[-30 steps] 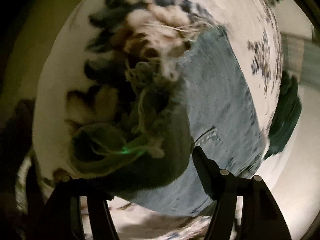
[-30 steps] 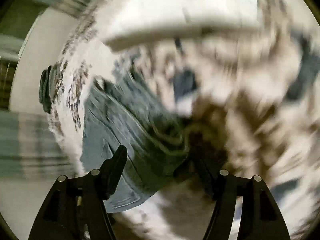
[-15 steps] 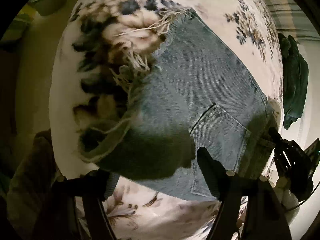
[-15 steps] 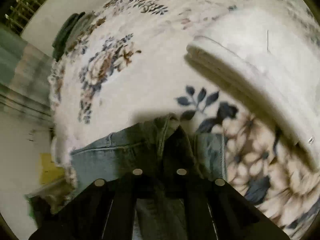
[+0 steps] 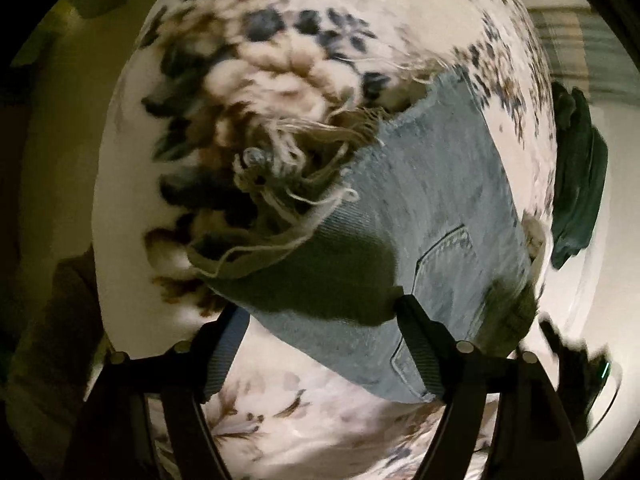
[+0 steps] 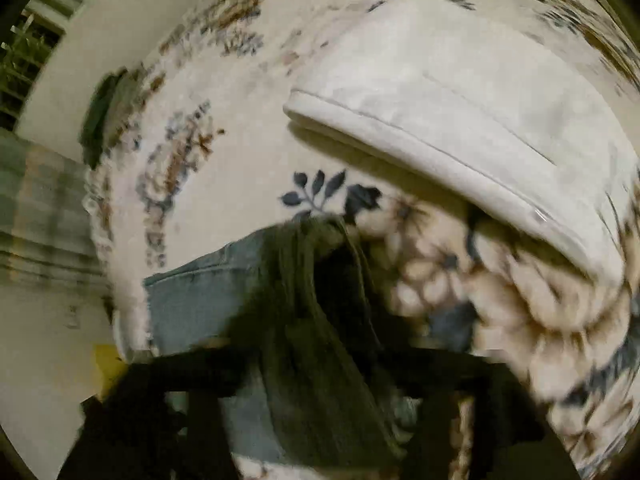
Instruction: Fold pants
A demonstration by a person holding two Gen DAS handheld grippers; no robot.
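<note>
The floral blanket point(image 5: 132, 240) covers the bed and carries everything, which gives a soft, wide surface for laying fabric flat. A white folded piece point(image 6: 460, 120) lies on it beyond the work area, probably parked out of the way, and a dark green garment point(image 5: 580, 184) hangs at the far edge of the bed, well apart from the work.

The denim pants point(image 5: 432, 208) lie on the blanket in front of both cameras, back pocket point(image 5: 448, 256) facing up and the frayed hem point(image 5: 304, 168) pointing away from the left gripper. They appear already doubled, so I judge the fold to be partly done, with the hem end being set down or squared.

The left gripper point(image 5: 320, 328) hovers just over the near edge of the denim with its fingers spread and nothing between them. The right gripper point(image 6: 320, 364) sits at the waistband end; a ridge of denim rises between its blurred fingers, which look pressed together on it, likely to anchor that end.

Compared with half a second ago, the left view has swung: the frayed hem sits more central and the pocket has shifted lower right, while the fingers remain apart. The right view has tilted and blurred, with its hold on the denim unchanged.
</note>
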